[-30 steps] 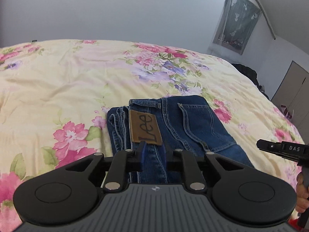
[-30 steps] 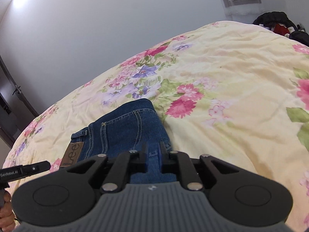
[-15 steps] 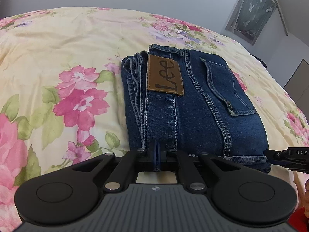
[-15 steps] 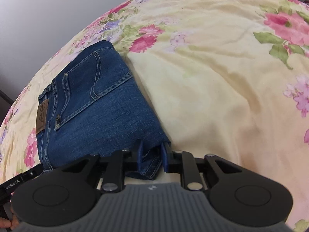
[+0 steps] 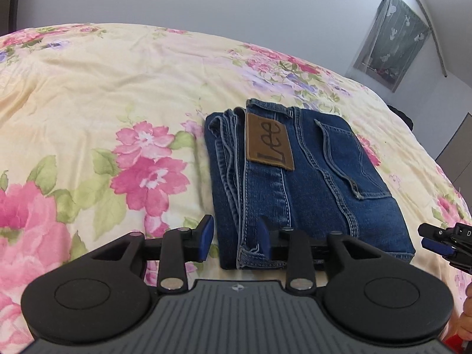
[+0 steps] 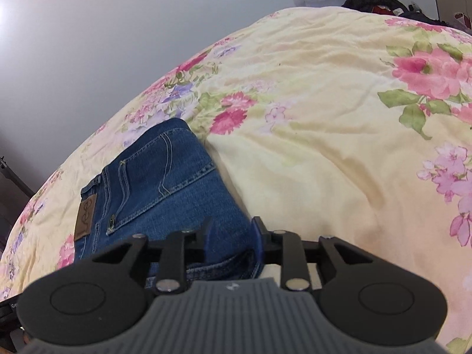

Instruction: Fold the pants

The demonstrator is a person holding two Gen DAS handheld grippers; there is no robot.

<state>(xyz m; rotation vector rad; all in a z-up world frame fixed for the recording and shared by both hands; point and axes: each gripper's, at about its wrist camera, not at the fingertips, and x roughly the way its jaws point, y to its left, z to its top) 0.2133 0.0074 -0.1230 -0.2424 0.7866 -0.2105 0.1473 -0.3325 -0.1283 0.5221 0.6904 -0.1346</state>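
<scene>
The blue jeans [image 5: 309, 183] lie folded into a compact rectangle on the floral bedspread [image 5: 103, 94], with the brown Lee patch [image 5: 268, 144] facing up. My left gripper [image 5: 234, 239] is open, its blue pads on either side of the near left corner of the jeans. My right gripper [image 6: 233, 239] is open around the near right corner of the jeans [image 6: 159, 188]. The right gripper's tip also shows at the right edge of the left wrist view [image 5: 436, 239].
The yellow floral bedspread [image 6: 324, 118] spreads wide on all sides. A grey wall runs behind the bed. A hanging cloth [image 5: 389, 38] is on the far wall. Dark clothes [image 6: 380, 0] lie at the bed's far end.
Both grippers have opened and let go of the jeans' near edge. The jeans now rest flat on the bed. Both cameras have tilted back up.
</scene>
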